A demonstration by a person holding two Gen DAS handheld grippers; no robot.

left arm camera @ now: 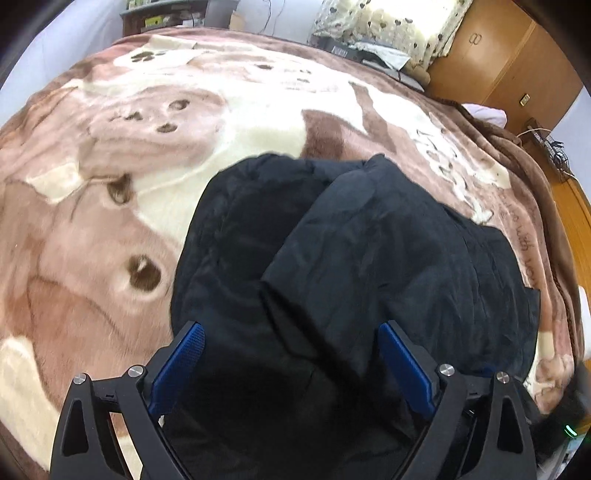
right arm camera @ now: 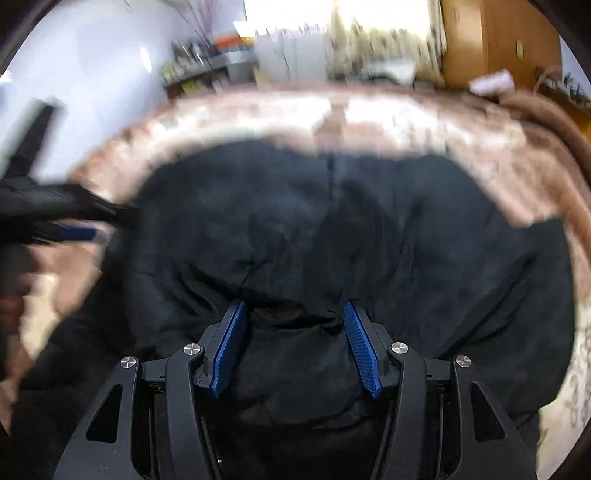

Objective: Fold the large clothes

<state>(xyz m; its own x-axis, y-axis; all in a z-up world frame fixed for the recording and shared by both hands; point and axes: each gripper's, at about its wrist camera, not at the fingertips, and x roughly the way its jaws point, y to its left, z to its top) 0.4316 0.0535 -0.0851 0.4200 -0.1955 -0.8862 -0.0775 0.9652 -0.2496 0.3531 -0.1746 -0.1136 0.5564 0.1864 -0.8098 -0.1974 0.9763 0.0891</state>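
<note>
A large black padded jacket (left arm camera: 369,251) lies on a bed blanket (left arm camera: 110,147) with a brown and cream animal print. One side is folded over the middle. My left gripper (left arm camera: 291,332) is open, its blue pads just above the jacket's near edge, holding nothing. In the right wrist view the jacket (right arm camera: 369,229) fills the middle, blurred by motion. My right gripper (right arm camera: 293,312) is open, its jaws on either side of a bunched fold of black cloth. The left gripper (right arm camera: 55,221) shows blurred at the left edge there.
A wooden wardrobe (left arm camera: 517,55) stands at the back right. Patterned curtains (left arm camera: 388,22) hang behind the bed. A shelf (left arm camera: 166,14) with small items is at the back left. A brown throw (left arm camera: 524,177) lies along the bed's right edge.
</note>
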